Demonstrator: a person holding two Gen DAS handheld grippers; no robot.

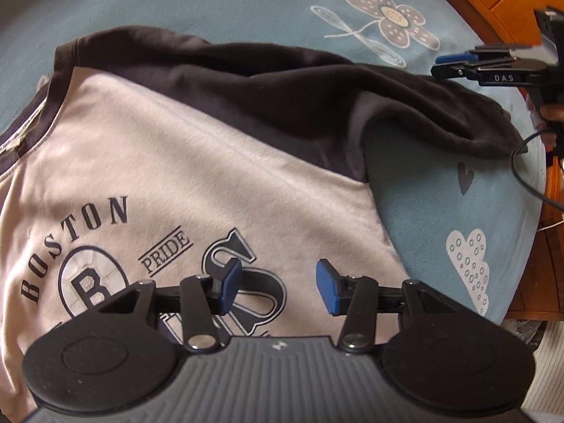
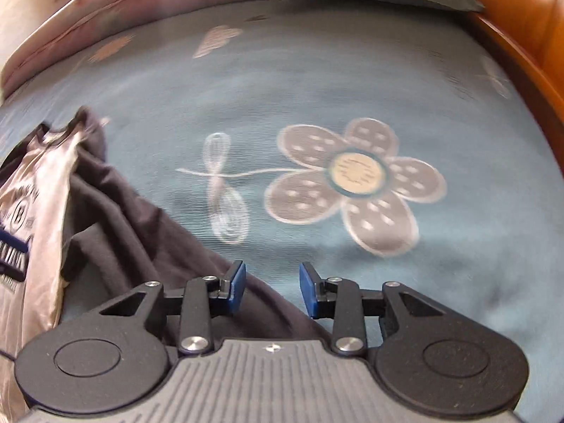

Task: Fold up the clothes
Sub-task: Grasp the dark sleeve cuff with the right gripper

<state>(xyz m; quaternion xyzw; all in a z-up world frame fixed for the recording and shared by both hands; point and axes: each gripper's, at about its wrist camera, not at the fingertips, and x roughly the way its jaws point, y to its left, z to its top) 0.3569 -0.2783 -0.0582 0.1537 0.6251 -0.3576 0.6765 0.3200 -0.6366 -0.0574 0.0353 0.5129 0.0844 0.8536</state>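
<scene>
Basically:
- Bed sheet (image 1: 211, 3), blue with a flower print, fills both views; soft surface under everything, so pressing down will sink a bit and cloth will drag rather than slide.
- Shirt (image 1: 169, 162) lies flat, front side up, across the left and centre of the left wrist view: pale body with dark lettering, dark collar at the far left. Looks like light, limp knit; it should drape and wrinkle the moment it is lifted, nothing stiff or fragile about it.
- Dark sleeve (image 1: 405, 105) runs from upper centre to the right edge of that view, bunched and rumpled, its cuff end lying on the sheet at mid right. In the right wrist view the same sleeve fills the lower left.
- Best hold, as a guess: pinch the sleeve near the cuff or along its hem edge, where the doubled fabric gives more to bite on; a single layer mid-panel would likely slip out.
- Left gripper (image 1: 278, 287) hovers over the printed chest, bottom centre; jaws apart, nothing between the pads, released.
- Right gripper (image 2: 271, 290) sits at bottom centre over the sleeve edge where it meets the sheet; jaws parted with a clear gap, pads not pressing the cloth, view blurred.
- Cable (image 1: 525, 176) loops at the right edge, just beside the cuff; could snag.
</scene>
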